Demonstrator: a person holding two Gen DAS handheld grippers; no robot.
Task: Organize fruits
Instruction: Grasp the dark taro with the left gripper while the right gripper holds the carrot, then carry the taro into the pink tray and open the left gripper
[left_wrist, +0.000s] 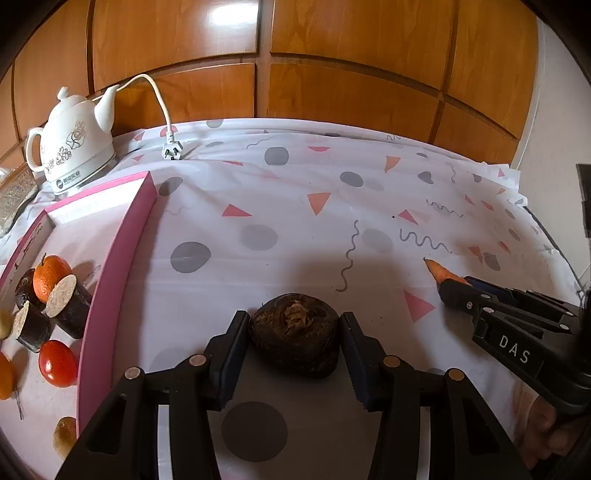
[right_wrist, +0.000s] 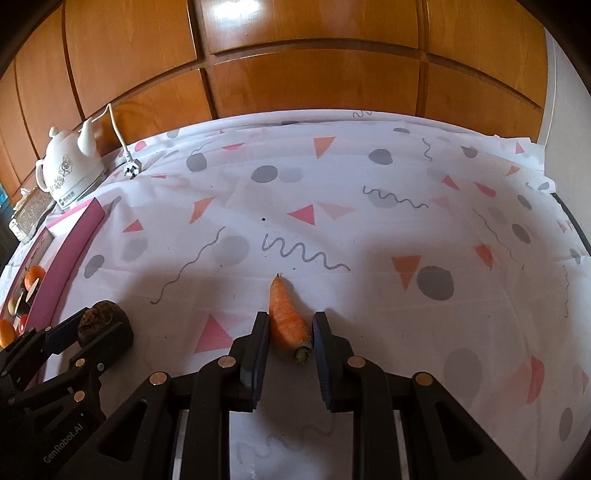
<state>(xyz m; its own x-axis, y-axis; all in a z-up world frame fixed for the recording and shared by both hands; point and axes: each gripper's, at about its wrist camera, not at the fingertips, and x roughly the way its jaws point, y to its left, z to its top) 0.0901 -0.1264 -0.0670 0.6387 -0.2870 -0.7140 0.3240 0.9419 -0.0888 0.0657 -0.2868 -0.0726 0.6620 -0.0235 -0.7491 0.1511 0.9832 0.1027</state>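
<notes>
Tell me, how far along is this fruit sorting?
Partly done. The pink box already holds an orange, a tomato and dark cut pieces. In hand: the left gripper brackets a dark brown root, the right gripper a carrot. Both lie on the tablecloth, outside the box.

Behind the white glazed ceramic kettle (left_wrist: 72, 142), the wood panelling (left_wrist: 332, 55) shows a glossy varnish, while in front of it a thin, creased printed cloth (left_wrist: 295, 221) carries a rough, fibrous brown root (left_wrist: 295, 338), matt black plastic grippers, and a matt pink cardboard tray (left_wrist: 122, 258).
</notes>
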